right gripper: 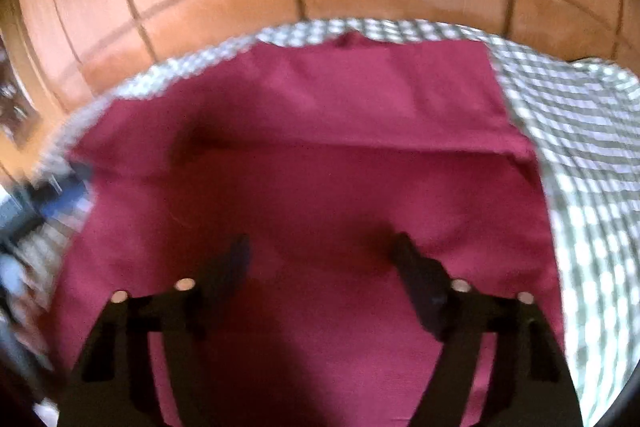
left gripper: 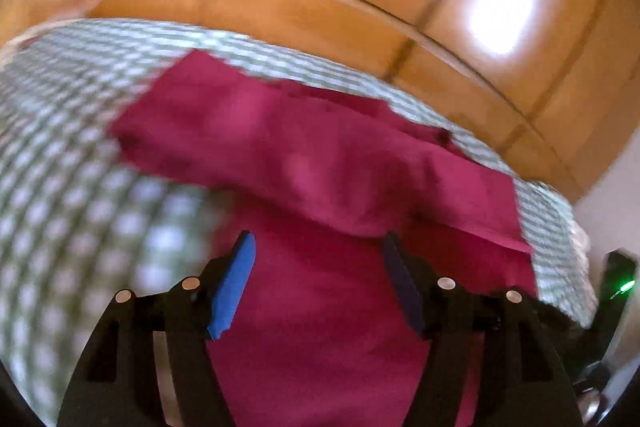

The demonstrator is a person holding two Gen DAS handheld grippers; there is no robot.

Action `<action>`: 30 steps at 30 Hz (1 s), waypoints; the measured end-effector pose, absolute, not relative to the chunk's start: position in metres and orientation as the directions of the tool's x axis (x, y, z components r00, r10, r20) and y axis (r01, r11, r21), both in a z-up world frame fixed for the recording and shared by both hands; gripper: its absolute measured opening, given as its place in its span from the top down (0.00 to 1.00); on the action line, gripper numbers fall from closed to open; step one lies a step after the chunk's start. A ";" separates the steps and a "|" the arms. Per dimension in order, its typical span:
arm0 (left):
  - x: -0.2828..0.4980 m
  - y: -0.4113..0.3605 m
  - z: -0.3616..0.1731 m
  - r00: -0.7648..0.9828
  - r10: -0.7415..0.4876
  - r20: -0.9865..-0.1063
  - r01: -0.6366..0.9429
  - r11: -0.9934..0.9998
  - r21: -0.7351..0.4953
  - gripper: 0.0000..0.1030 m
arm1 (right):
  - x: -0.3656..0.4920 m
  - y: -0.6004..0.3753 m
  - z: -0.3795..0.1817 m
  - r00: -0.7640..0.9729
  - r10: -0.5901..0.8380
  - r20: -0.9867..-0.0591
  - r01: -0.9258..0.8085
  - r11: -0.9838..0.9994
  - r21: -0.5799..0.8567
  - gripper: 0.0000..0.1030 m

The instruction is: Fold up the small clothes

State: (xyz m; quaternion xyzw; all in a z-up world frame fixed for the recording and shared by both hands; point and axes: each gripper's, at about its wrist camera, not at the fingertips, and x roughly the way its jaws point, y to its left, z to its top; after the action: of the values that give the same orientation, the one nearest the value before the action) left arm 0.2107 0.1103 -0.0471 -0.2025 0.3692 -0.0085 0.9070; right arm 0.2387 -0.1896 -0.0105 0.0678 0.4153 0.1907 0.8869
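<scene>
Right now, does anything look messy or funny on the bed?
A little. In the left wrist view, the red cloth has a bunched, rumpled fold across its middle instead of lying flat on the checked sheet. Nothing looks torn or spilled.

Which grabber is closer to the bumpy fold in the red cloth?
Left. The left gripper sits open right at the raised fold of the red cloth. The right gripper hovers open over a flatter part, with a crease farther ahead.
</scene>
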 end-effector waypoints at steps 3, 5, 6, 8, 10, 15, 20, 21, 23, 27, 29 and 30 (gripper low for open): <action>0.200 0.143 -0.052 0.714 -0.080 -0.696 -0.259 0.893 -0.368 0.38 | 0.258 -0.158 -0.005 0.505 0.511 -0.695 -0.328 0.859 0.393 0.43; 0.197 0.155 -0.054 0.710 -0.050 -0.703 -0.299 0.882 -0.364 0.38 | 0.277 -0.129 -0.008 0.445 0.559 -0.699 -0.333 0.828 0.450 0.45; 0.196 0.158 -0.056 0.707 -0.036 -0.706 -0.312 0.880 -0.357 0.38 | 0.283 -0.118 -0.010 0.439 0.558 -0.705 -0.334 0.829 0.448 0.45; 0.195 0.167 -0.057 0.700 -0.021 -0.714 -0.337 0.871 -0.357 0.37 | 0.302 -0.093 -0.017 0.401 0.556 -0.728 -0.324 0.829 0.455 0.47; 0.196 0.172 -0.059 0.695 -0.012 -0.719 -0.350 0.868 -0.352 0.33 | 0.316 -0.077 -0.023 0.403 0.507 -0.762 -0.311 0.859 0.406 0.61; 0.211 0.179 -0.064 0.672 0.024 -0.741 -0.387 0.864 -0.323 0.33 | 0.317 -0.067 0.012 0.496 0.460 -0.736 -0.381 0.877 0.292 0.91; 0.239 0.170 -0.066 0.631 0.050 -0.774 -0.392 0.882 -0.262 0.33 | 0.313 -0.095 0.087 0.631 0.496 -0.597 -0.433 0.863 0.260 0.95; 0.246 0.168 -0.067 0.618 0.062 -0.784 -0.396 0.886 -0.242 0.33 | 0.313 -0.104 0.099 0.654 0.495 -0.573 -0.432 0.865 0.254 0.95; 0.259 0.168 -0.069 0.600 0.072 -0.796 -0.411 0.882 -0.230 0.33 | 0.313 -0.121 0.119 0.701 0.477 -0.530 -0.421 0.877 0.233 0.95; 0.277 0.169 -0.070 0.578 0.118 -0.807 -0.449 0.872 -0.194 0.33 | 0.310 -0.165 0.133 0.784 0.392 -0.481 -0.356 0.919 0.170 0.95; 0.279 0.170 -0.071 0.576 0.126 -0.807 -0.460 0.867 -0.193 0.33 | 0.311 -0.189 0.125 0.803 0.342 -0.489 -0.305 0.939 0.157 0.95; 0.278 0.170 -0.071 0.580 0.120 -0.805 -0.457 0.867 -0.200 0.33 | 0.314 -0.208 0.113 0.802 0.307 -0.513 -0.263 0.952 0.159 0.95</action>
State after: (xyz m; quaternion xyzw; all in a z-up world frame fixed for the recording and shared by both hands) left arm 0.2783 0.1700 -0.0710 -0.1971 0.4267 0.1664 0.8668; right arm 0.3143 -0.2080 0.1127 0.0398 0.2769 0.1502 0.9483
